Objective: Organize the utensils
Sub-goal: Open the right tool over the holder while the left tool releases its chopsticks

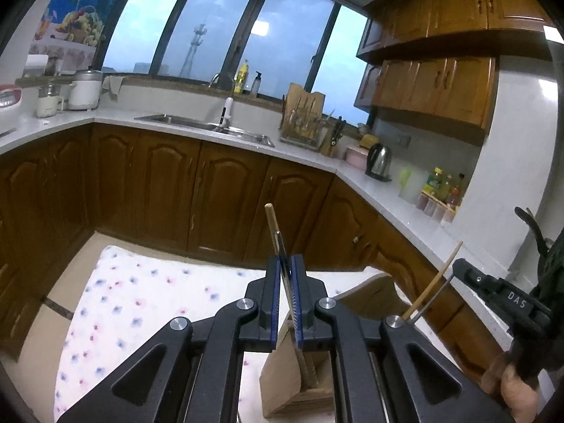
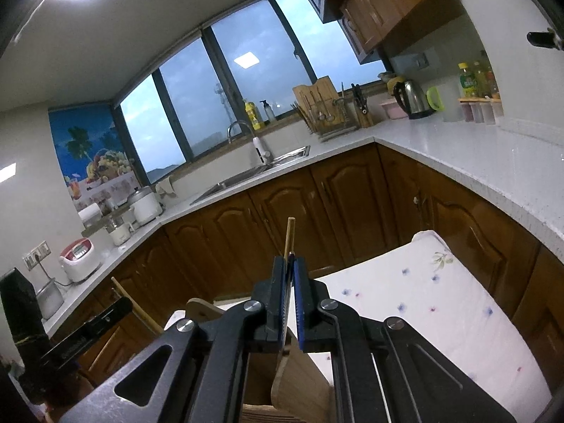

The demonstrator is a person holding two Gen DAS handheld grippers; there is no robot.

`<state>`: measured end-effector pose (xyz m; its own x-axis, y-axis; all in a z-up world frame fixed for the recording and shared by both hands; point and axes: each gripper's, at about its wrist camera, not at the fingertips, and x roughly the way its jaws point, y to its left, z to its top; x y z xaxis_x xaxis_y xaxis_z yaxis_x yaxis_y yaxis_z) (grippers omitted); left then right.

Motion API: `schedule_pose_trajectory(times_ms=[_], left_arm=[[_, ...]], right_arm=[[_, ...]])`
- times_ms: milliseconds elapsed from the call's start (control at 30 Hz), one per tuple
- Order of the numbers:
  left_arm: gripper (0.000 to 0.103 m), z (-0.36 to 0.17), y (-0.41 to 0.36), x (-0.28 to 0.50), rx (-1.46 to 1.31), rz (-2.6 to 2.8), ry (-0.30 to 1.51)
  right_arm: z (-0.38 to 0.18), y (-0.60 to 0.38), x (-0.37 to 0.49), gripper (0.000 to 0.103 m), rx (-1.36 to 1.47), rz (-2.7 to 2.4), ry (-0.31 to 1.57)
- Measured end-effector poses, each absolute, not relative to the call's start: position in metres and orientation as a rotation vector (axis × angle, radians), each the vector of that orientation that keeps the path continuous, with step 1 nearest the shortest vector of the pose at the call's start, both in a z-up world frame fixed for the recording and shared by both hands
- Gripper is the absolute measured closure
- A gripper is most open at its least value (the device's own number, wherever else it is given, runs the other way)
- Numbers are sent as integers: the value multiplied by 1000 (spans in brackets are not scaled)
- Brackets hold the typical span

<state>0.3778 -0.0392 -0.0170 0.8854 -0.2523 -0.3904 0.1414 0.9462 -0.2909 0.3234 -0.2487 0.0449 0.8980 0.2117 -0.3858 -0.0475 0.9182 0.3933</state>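
Note:
My left gripper (image 1: 286, 264) is shut on a few thin chopsticks (image 1: 272, 224) that stand nearly upright; their tops poke out above the jaws. Their lower ends reach down into a wooden utensil holder (image 1: 282, 387) on the flowered tablecloth (image 1: 141, 299). My right gripper (image 2: 292, 264) is likewise shut on chopsticks (image 2: 290, 234), over the same wooden holder (image 2: 299, 377). Each gripper shows in the other's view: the right one (image 1: 458, 269) with its sticks (image 1: 437, 282), the left one (image 2: 123, 303) with a stick (image 2: 130, 305).
A table under the flowered cloth (image 2: 423, 299) stands before brown cabinets (image 1: 211, 194). The white counter (image 2: 458, 155) behind carries a sink (image 1: 208, 127), a dish rack (image 1: 303, 130), a kettle (image 1: 379, 158), bottles (image 1: 440, 187) and a rice cooker (image 1: 84, 90). A hand (image 1: 511, 384) holds the right gripper.

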Motion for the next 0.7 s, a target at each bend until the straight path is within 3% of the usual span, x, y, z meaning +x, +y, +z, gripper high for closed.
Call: schedule_pose_trajectory(times_ms=[200, 233, 267, 300, 333, 367, 400, 567, 600, 700], left_arm=[[97, -3, -42, 383, -249, -207, 455], [93, -1, -42, 383, -243, -205, 462], [80, -1, -42, 382, -238, -209, 468], [64, 1, -43, 379, -239, -212, 468], [58, 3, -42, 376, -239, -213, 461], [53, 5, -42, 372, -236, -212, 449], [49, 6, -43, 366, -224, -211, 440], [20, 12, -37, 337, -202, -207, 424], [17, 11, -35, 330, -203, -209, 423], [10, 11, -27, 310, -204, -209, 422]], right_arm=[[46, -249, 325, 92, 398, 149, 454], [46, -250, 325, 92, 401, 154, 458], [45, -250, 325, 88, 404, 158, 462], [45, -250, 324, 78, 408, 164, 464], [46, -251, 324, 72, 414, 170, 464], [47, -252, 321, 55, 424, 180, 458], [48, -254, 317, 45, 431, 182, 450], [55, -263, 299, 20, 470, 190, 417], [56, -264, 296, 13, 474, 191, 414], [60, -267, 282, 7, 481, 195, 400]])
